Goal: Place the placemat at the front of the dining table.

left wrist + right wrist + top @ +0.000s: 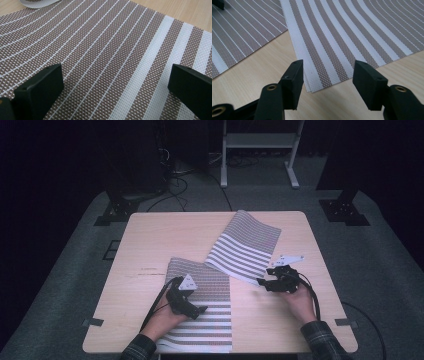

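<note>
No writing is legible on either mat. Near mat [200, 310]: striped weave lying flat at the table's [140, 240] front edge; the left gripper [197, 309] rests over it, jaws spread wide, the mat beneath them, nothing clamped. Far mat [245, 245]: lies angled beyond, just apart from the first; the right gripper [327, 75] stands about half open, its jaws bracketing the mat's near corner without pressing on it.
</note>
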